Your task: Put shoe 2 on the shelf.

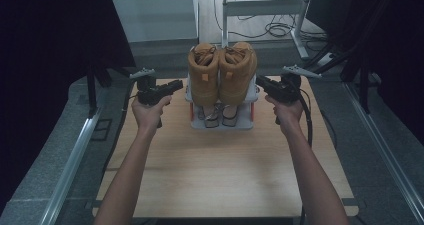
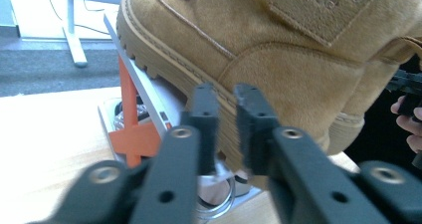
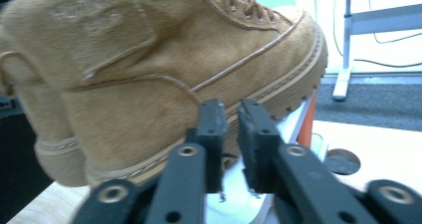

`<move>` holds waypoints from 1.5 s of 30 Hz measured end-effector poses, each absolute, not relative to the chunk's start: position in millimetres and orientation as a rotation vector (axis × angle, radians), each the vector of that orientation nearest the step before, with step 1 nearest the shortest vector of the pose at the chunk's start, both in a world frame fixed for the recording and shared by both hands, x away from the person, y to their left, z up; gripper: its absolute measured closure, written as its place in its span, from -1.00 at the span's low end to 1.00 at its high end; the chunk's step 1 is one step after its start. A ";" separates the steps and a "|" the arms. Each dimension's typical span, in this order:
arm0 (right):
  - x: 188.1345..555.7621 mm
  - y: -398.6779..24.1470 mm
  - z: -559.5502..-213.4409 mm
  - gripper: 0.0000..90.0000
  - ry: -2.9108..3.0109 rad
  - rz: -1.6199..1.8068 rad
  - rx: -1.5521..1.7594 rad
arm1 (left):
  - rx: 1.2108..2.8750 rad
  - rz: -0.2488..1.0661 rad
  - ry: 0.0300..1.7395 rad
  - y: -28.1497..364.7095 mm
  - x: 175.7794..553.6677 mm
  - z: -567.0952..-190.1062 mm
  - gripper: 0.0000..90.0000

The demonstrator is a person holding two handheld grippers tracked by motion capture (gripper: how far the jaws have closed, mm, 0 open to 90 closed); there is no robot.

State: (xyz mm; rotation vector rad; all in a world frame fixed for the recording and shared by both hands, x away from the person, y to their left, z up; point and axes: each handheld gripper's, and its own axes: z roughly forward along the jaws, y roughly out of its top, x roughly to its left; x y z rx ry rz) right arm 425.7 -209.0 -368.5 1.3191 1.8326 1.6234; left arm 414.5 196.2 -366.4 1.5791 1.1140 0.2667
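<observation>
left gripper [image 1: 176,84] held at the left side of the rack [image 1: 245,119], jaws nearly together with a slim gap, nothing between them; in the left gripper view the tips [image 2: 226,122] sit just at the sole edge of the left boot [image 1: 203,74]. both tan suede boots stand side by side on the rack's tilted upper shelf at the far middle of the wooden table [image 1: 220,180], toes pointing away and up; a pair of sandals [image 1: 219,116] lies on the lower tier. right boot [image 1: 238,71] has the right gripper [image 1: 260,81] just beside its outer flank, jaws likewise almost closed and empty, tips [image 3: 231,129] near the lugged sole. judgement: boots look fairly heavy, upper soft and yielding, sole stiff and grippy. best hold probably the collar or heel tab, or pinching the sole welt; the suede flank would likely deform and slip.
</observation>
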 end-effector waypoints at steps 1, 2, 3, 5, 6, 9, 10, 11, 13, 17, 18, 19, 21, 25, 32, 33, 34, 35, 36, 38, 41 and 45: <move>423.6 -208.8 -368.2 0.62 1.833 1.632 1.308 | 1.578 0.271 1.110 197.4 412.5 -366.7 0.52; 421.2 -208.6 -367.5 0.57 1.833 1.641 1.303 | 1.572 0.275 1.105 198.8 409.1 -366.7 0.44; 418.3 -208.3 -366.7 0.52 1.833 1.650 1.296 | 1.564 0.272 1.101 199.7 407.0 -366.7 0.35; 414.0 -207.8 -365.9 0.46 1.832 1.661 1.291 | 1.564 0.273 1.085 200.6 400.9 -365.9 0.28; 411.5 -207.6 -365.4 0.43 1.833 1.664 1.282 | 1.565 0.286 1.078 201.0 397.3 -365.2 0.25; 402.9 -207.5 -364.1 0.35 1.828 1.675 1.267 | 1.555 0.296 1.054 203.9 387.0 -364.2 0.19; 399.3 -208.0 -364.3 0.33 1.831 1.673 1.257 | 1.551 0.299 1.050 204.6 384.6 -364.2 0.17; 397.0 -208.3 -364.7 0.32 1.829 1.677 1.254 | 1.547 0.301 1.044 205.8 380.7 -364.5 0.16; 390.9 -209.5 -366.7 0.30 1.827 1.687 1.252 | 1.547 0.306 1.036 207.0 374.9 -365.6 0.13; 379.5 -211.8 -372.5 0.28 1.827 1.683 1.230 | 1.539 0.323 1.022 210.5 360.5 -371.1 0.08; 377.3 -212.4 -374.3 0.26 1.829 1.679 1.224 | 1.535 0.321 1.021 211.6 357.4 -373.0 0.06; 375.2 -213.0 -375.9 0.26 1.833 1.674 1.220 | 1.530 0.318 1.019 212.9 353.5 -375.7 0.05; 370.7 -214.9 -379.9 0.25 1.831 1.687 1.215 | 1.533 0.336 1.021 214.1 348.1 -379.8 0.04; 360.7 -219.4 -391.1 0.23 1.825 1.718 1.215 | 1.544 0.340 1.021 218.0 337.7 -392.7 0.02; 342.9 -230.8 -415.0 0.21 1.812 1.739 1.231 | 1.587 0.361 1.026 219.2 320.6 -416.3 -0.03; 339.4 -232.4 -419.2 0.21 1.814 1.736 1.234 | 1.591 0.367 1.026 219.2 318.4 -419.0 -0.04; 337.5 -233.4 -421.8 0.21 1.814 1.731 1.235 | 1.597 0.368 1.025 219.2 315.5 -422.9 -0.04; 334.7 -234.5 -425.0 0.20 1.816 1.730 1.239 | 1.605 0.371 1.024 219.3 312.6 -427.1 -0.05; 332.0 -235.9 -428.6 0.20 1.819 1.726 1.235 | 1.613 0.373 1.027 219.0 309.7 -431.3 -0.05; 326.0 -238.2 -436.9 0.19 1.821 1.726 1.238 | 1.624 0.371 1.027 219.6 304.4 -439.6 -0.06; 319.6 -240.1 -447.9 0.19 1.833 1.715 1.242 | 1.644 0.367 1.029 220.5 297.1 -451.7 -0.07; 311.4 -241.8 -463.9 0.17 1.852 1.703 1.247 | 1.667 0.349 1.041 223.0 289.2 -467.6 -0.08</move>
